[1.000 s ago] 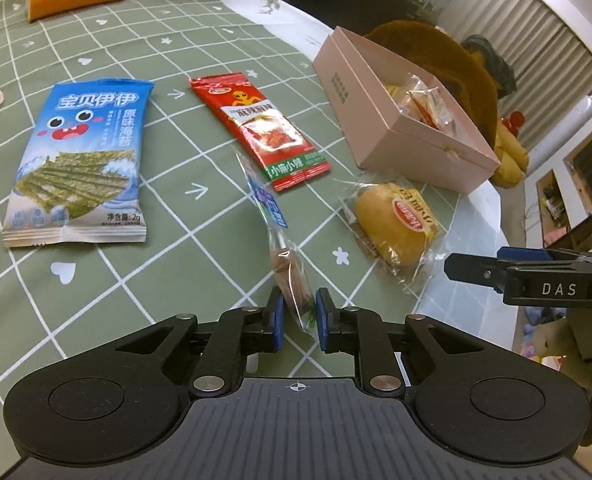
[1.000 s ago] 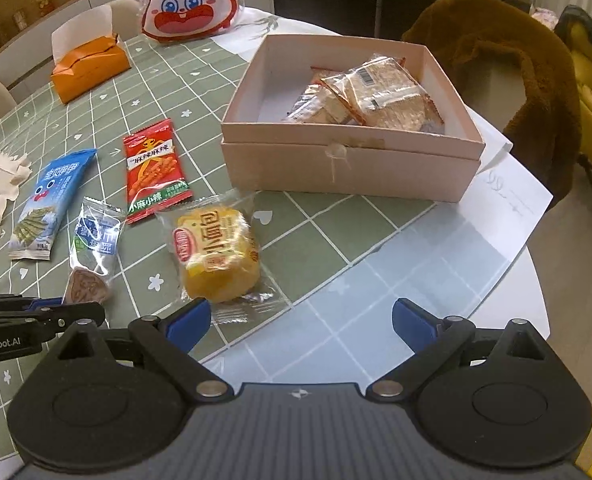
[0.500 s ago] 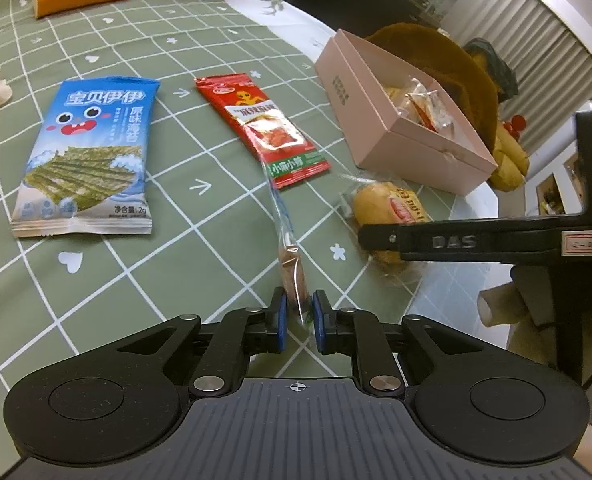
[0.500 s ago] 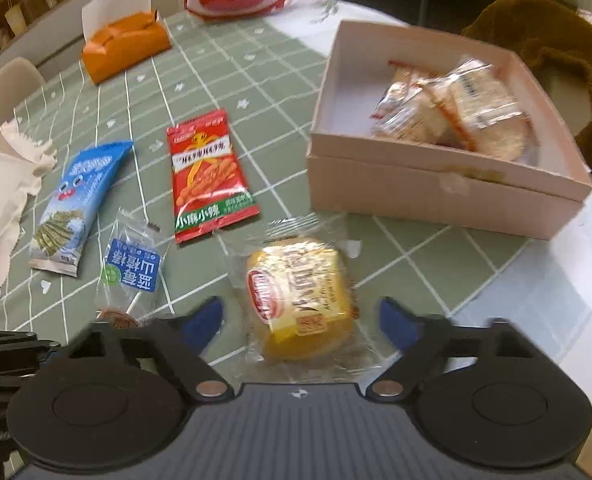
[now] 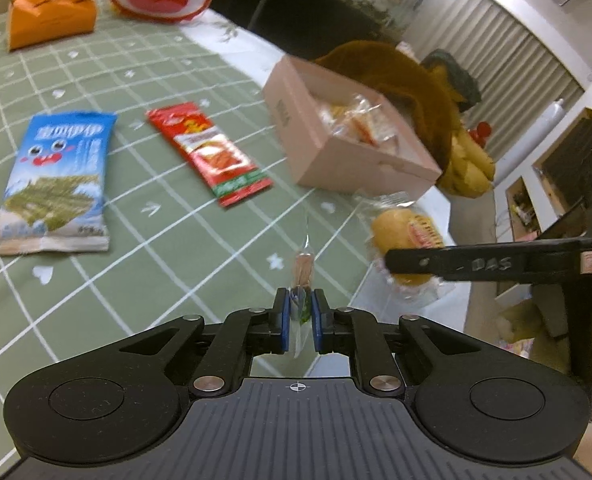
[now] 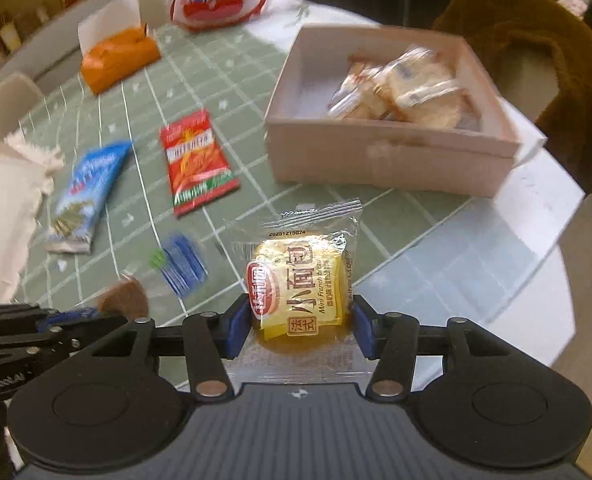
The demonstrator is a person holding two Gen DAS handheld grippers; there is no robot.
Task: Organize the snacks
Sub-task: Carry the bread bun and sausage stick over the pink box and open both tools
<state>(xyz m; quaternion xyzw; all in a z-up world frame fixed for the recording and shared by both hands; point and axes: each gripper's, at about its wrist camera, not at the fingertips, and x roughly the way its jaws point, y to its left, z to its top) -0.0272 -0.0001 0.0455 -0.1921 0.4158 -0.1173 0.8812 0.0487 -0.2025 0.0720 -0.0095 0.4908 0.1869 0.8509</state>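
Between the blue fingers (image 6: pixel 237 326), the clear-wrapped yellow bread packet (image 6: pixel 302 280) reads "小面包", "法式", "Mini French bread" and the stamp "20251215024" (its red oval logo is illegible). The black gripper bar (image 5: pixel 484 266) reads "DAS".

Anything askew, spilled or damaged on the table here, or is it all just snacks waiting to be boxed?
Nothing stands out. The seaweed pack and red snack pack lie flat and sealed on the tablecloth. The pink box sits upright. The left gripper pinches a clear-wrapped snack; the right gripper clamps the bread packet.
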